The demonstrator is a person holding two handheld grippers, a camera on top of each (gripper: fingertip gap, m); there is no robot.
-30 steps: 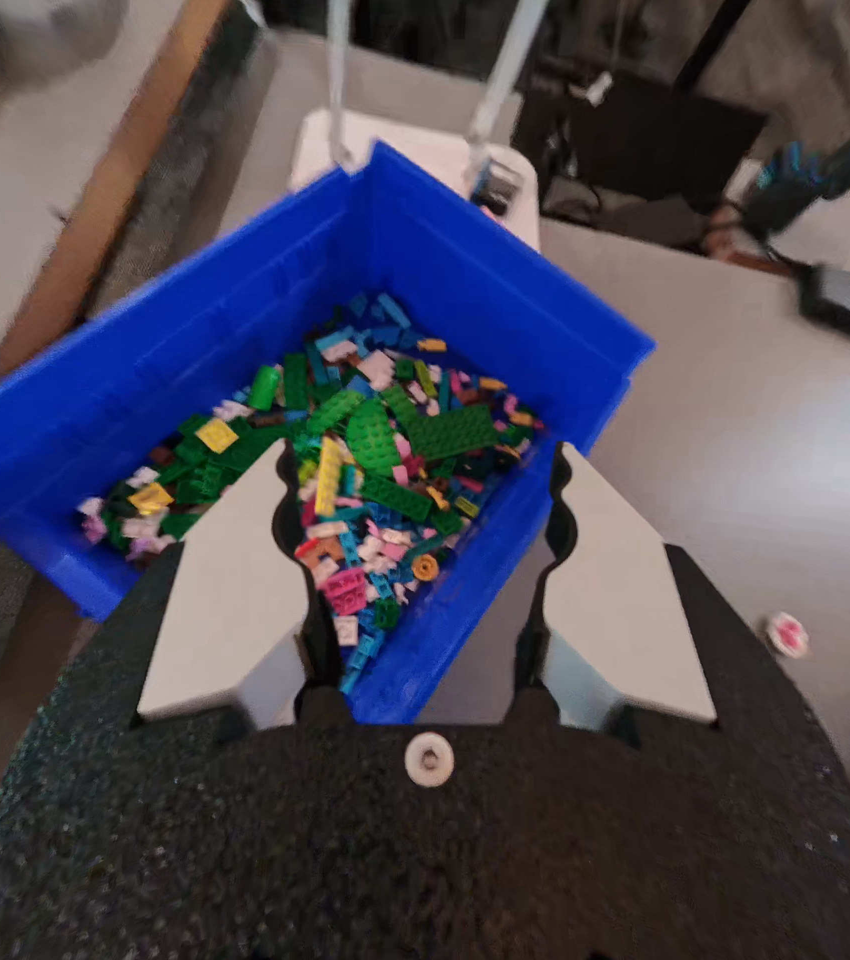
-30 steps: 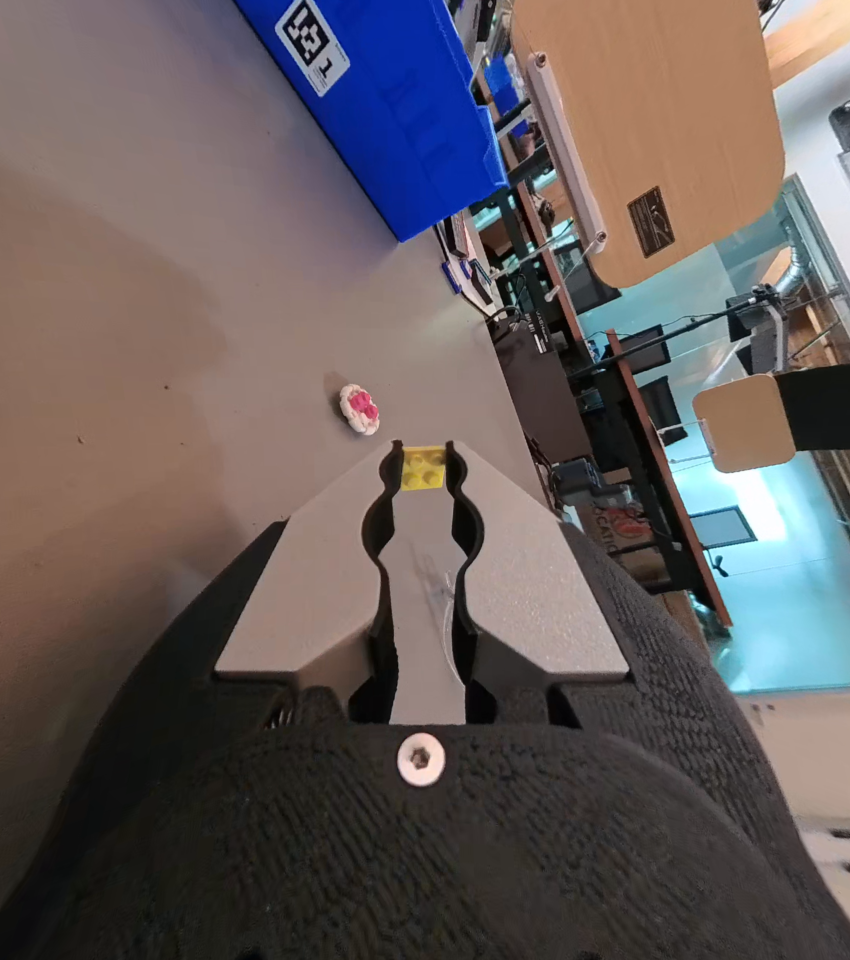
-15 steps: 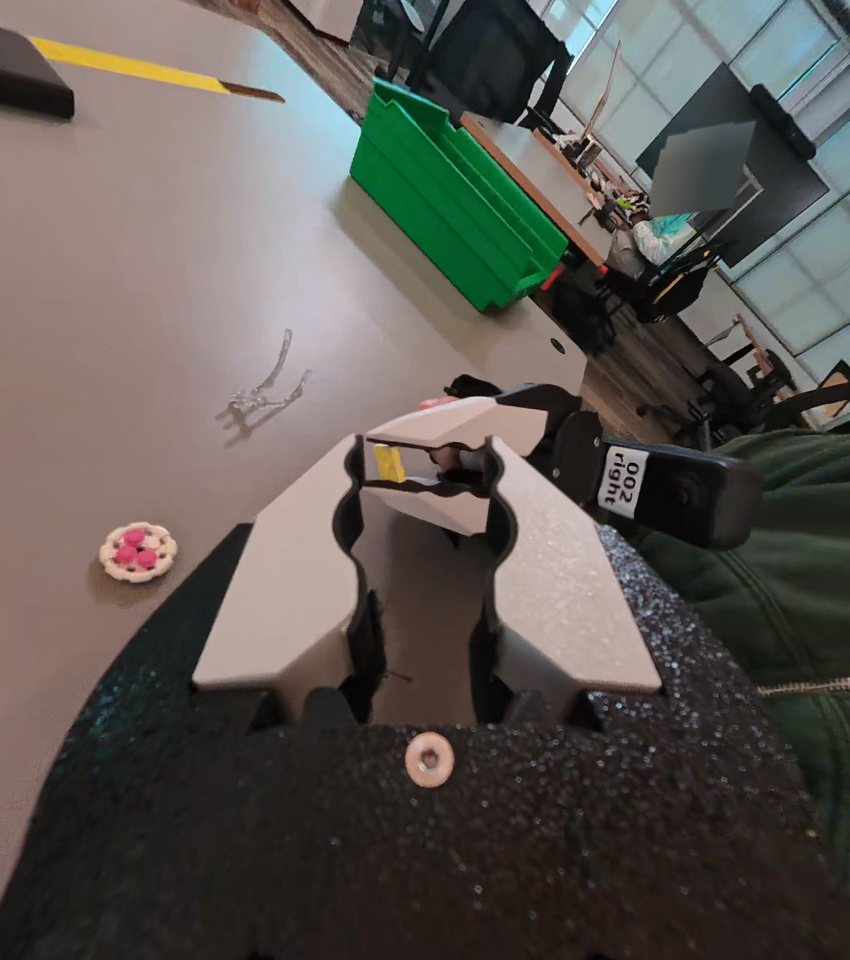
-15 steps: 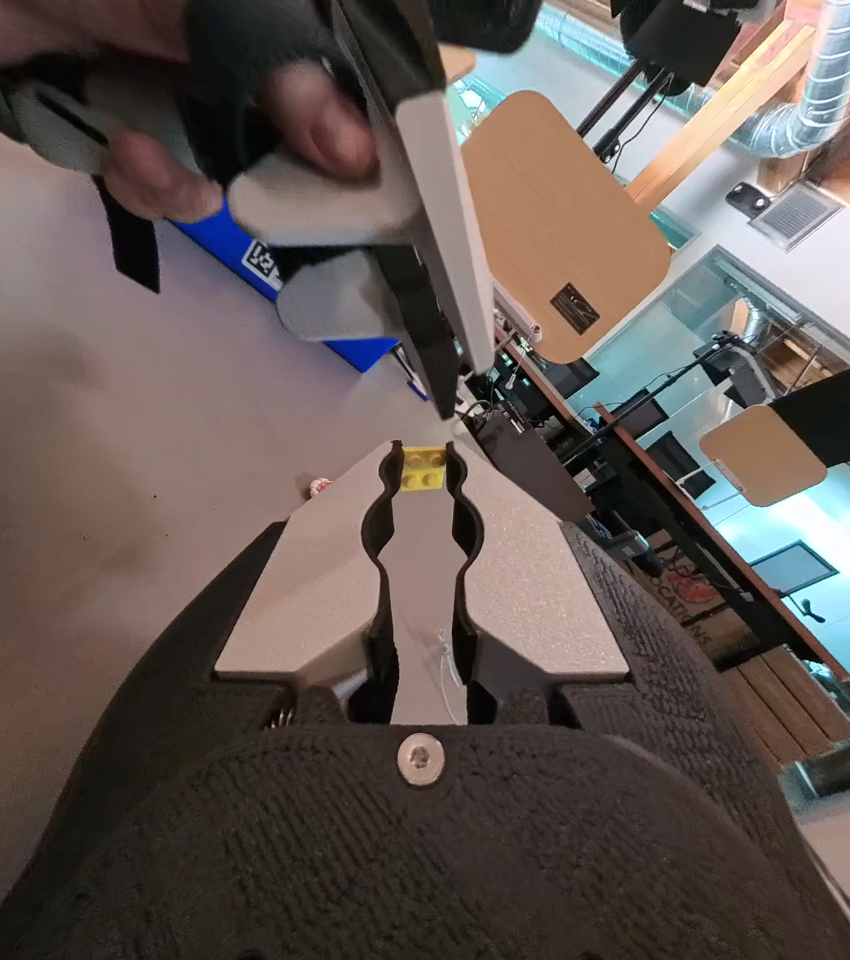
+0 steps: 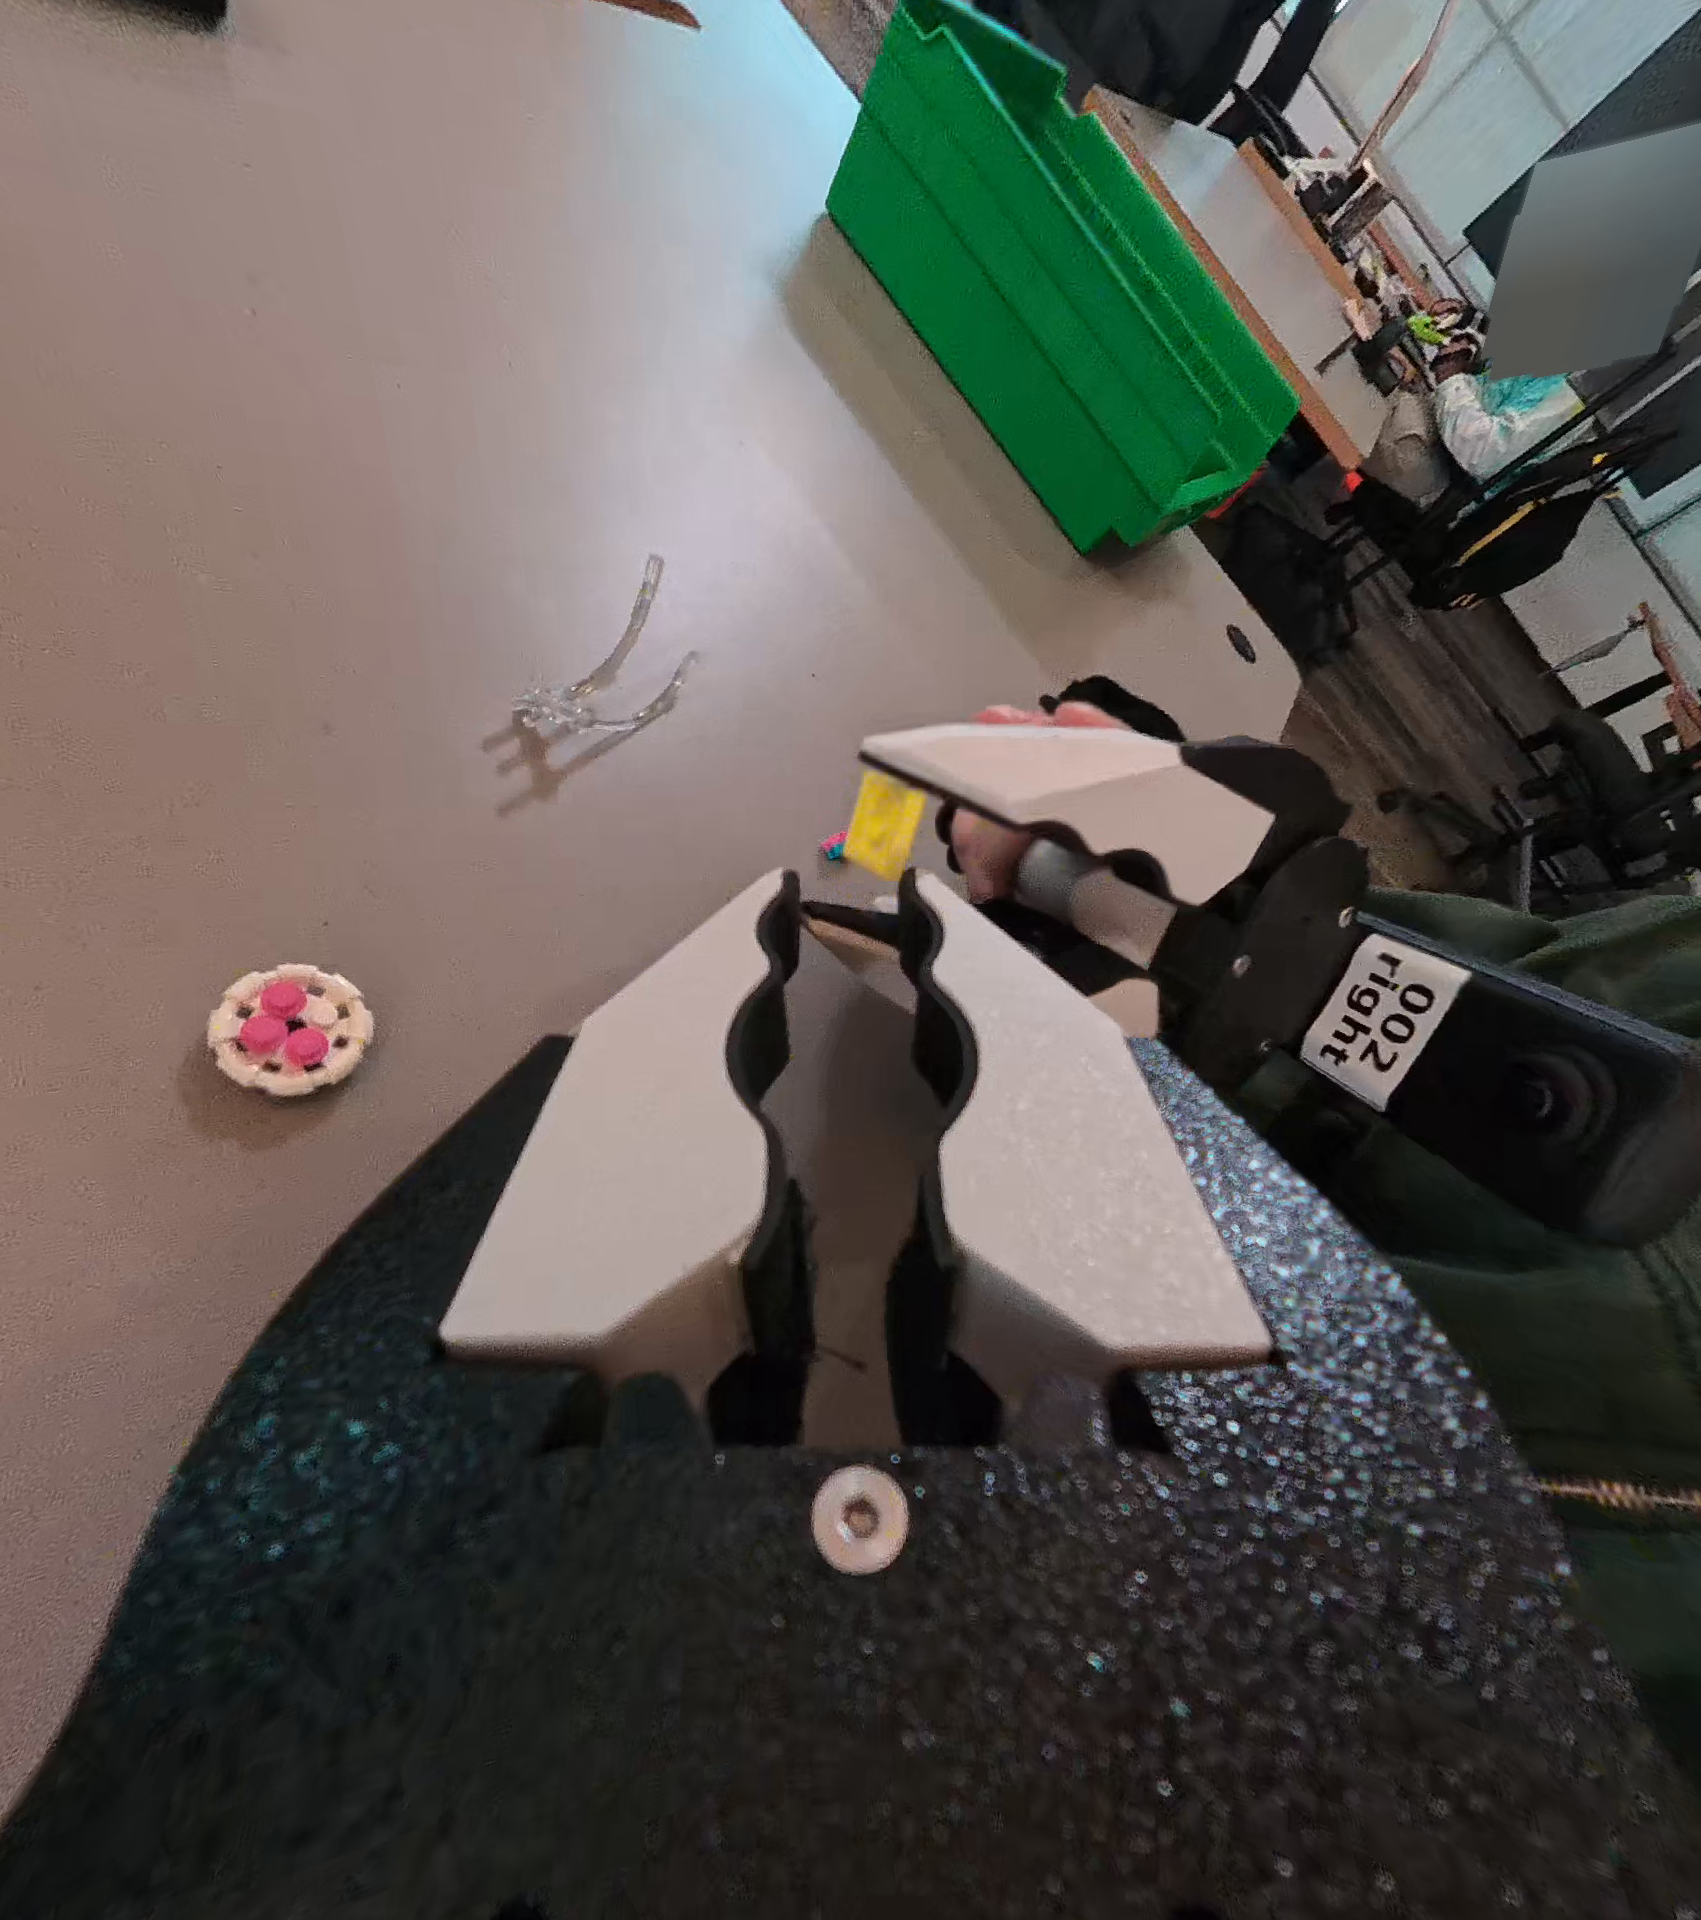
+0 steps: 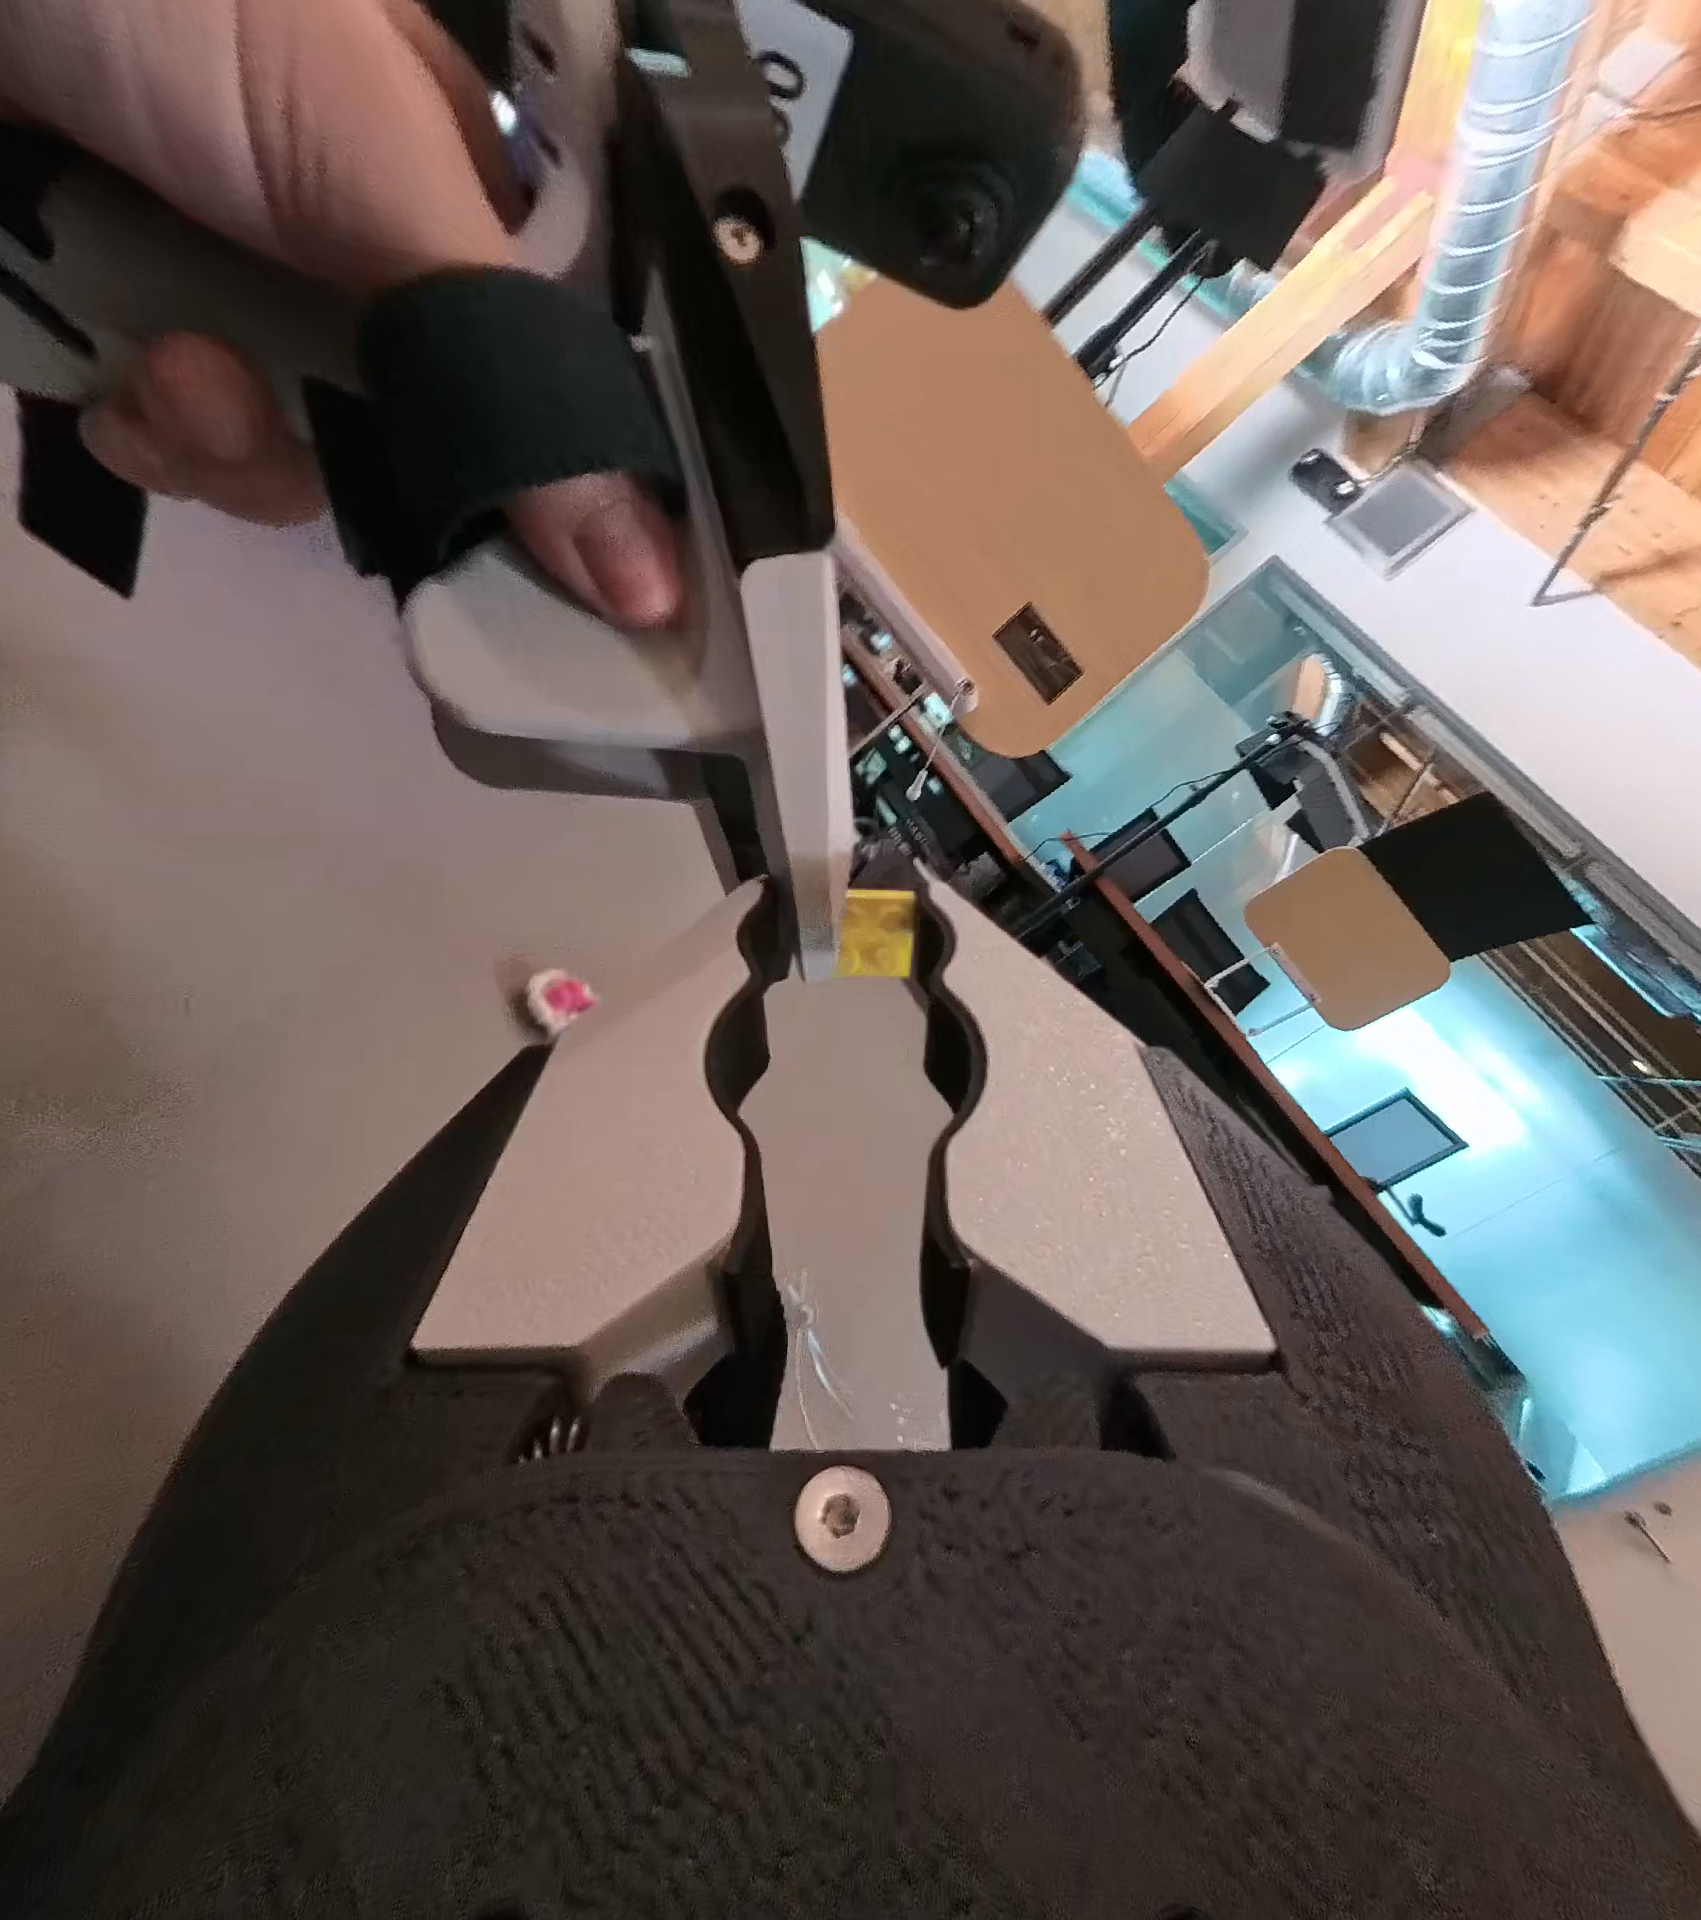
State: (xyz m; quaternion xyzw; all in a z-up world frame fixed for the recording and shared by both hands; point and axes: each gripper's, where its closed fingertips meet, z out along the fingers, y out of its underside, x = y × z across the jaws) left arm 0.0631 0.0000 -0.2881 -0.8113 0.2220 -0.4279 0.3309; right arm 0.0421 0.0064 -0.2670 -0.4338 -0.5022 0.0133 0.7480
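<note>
Yellow brick [image 6: 877, 933] sits clamped in the right hand-held gripper [image 6: 844, 925]; the left hand-held gripper [image 5: 848, 902], narrowly parted, noses against it above the counter [image 5: 306, 468].

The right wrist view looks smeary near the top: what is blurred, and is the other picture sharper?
Right wrist view: the hand and left gripper are motion-smeared; the yellow brick is fairly sharp. Left wrist view: crisper, with shadows beside the clear plastic piece and glare on the table.
</note>
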